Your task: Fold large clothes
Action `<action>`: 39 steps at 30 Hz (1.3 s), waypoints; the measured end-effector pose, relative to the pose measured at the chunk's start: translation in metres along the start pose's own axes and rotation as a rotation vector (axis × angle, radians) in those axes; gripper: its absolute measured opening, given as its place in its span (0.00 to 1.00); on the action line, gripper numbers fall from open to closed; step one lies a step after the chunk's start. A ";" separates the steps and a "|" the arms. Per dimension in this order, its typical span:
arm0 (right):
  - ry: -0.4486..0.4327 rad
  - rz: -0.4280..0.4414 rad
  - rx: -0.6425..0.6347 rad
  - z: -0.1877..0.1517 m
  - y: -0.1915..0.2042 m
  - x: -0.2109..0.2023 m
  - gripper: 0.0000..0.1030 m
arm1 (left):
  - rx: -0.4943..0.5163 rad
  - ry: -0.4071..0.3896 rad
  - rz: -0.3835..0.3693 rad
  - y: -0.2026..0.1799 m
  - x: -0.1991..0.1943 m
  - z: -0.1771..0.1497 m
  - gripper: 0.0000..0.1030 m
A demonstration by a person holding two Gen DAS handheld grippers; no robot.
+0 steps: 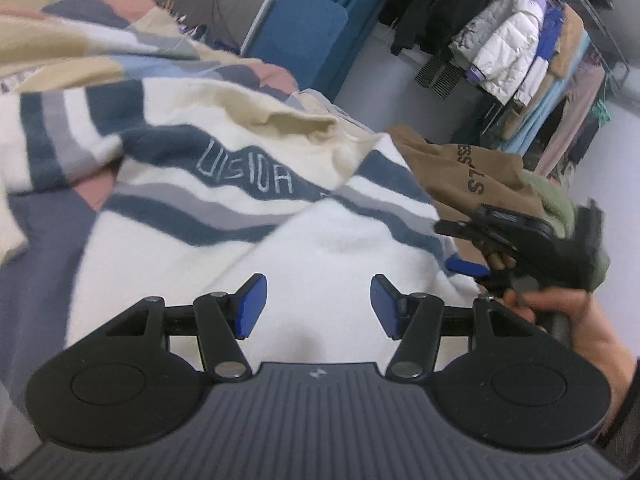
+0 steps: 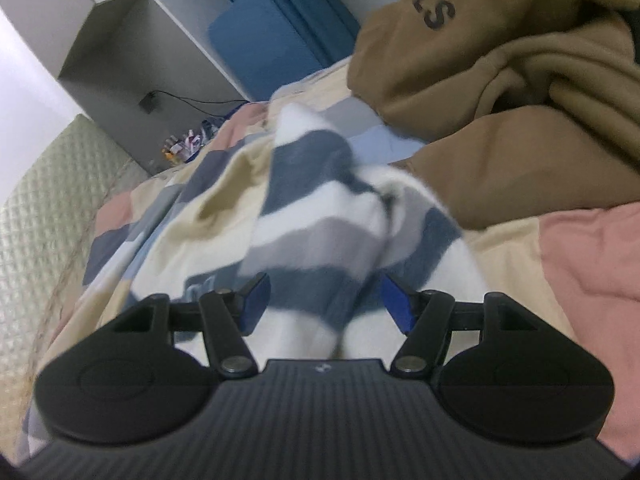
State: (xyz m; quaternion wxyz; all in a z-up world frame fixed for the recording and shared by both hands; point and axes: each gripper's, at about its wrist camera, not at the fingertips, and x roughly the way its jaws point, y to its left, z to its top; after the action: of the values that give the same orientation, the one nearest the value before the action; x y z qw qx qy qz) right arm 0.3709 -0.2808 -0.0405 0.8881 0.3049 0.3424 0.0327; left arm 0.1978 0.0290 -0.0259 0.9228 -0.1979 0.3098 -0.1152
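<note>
A white knit sweater (image 1: 248, 216) with navy and grey stripes and stitched letters lies rumpled on the bed. My left gripper (image 1: 318, 306) hovers just above its white lower part, open, nothing between the blue pads. In the right wrist view a bunched, blurred striped part of the sweater (image 2: 320, 240) hangs between the spread fingers of my right gripper (image 2: 325, 304); the pads do not press on it. The left wrist view also shows the right gripper (image 1: 472, 270) at the sweater's right edge, held by a hand (image 1: 568, 320).
A brown sweatshirt (image 2: 500, 120) with dark lettering is heaped to the right, a green garment (image 1: 556, 200) behind it. The patchwork bedspread (image 2: 580, 264) lies underneath. A clothes rack (image 1: 540, 60), a blue cushion (image 1: 308, 28) and a grey shelf unit (image 2: 132, 32) stand beyond.
</note>
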 end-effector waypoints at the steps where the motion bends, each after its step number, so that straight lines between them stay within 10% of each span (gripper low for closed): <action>1: 0.006 -0.004 -0.007 0.002 -0.001 0.011 0.63 | 0.015 -0.003 0.001 -0.002 0.002 0.000 0.61; 5: -0.003 -0.012 -0.055 0.008 -0.004 0.046 0.59 | 0.034 -0.007 -0.016 -0.003 0.012 0.000 0.61; 9: -0.075 0.009 -0.083 0.018 -0.009 0.053 0.21 | 0.031 0.003 -0.037 -0.004 0.022 -0.002 0.61; 17: -0.227 -0.059 -0.015 0.046 -0.039 0.049 0.16 | 0.054 0.053 -0.068 -0.006 0.040 -0.011 0.61; 26: -0.206 -0.063 -0.053 0.047 -0.034 0.042 0.22 | 0.034 0.114 -0.050 0.003 0.060 -0.019 0.61; 33: -0.189 -0.092 -0.233 0.022 -0.004 -0.015 0.57 | 0.049 0.125 -0.008 -0.006 0.051 -0.017 0.61; 39: -0.175 -0.007 -0.333 -0.005 0.040 -0.046 0.58 | 0.070 0.123 0.039 -0.010 0.039 -0.019 0.61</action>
State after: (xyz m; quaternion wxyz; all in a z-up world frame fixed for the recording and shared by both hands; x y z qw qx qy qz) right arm 0.3382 -0.2583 0.0064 0.9528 0.1539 0.2547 0.0590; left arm 0.2157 0.0016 -0.0554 0.9106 -0.1518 0.3653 -0.1200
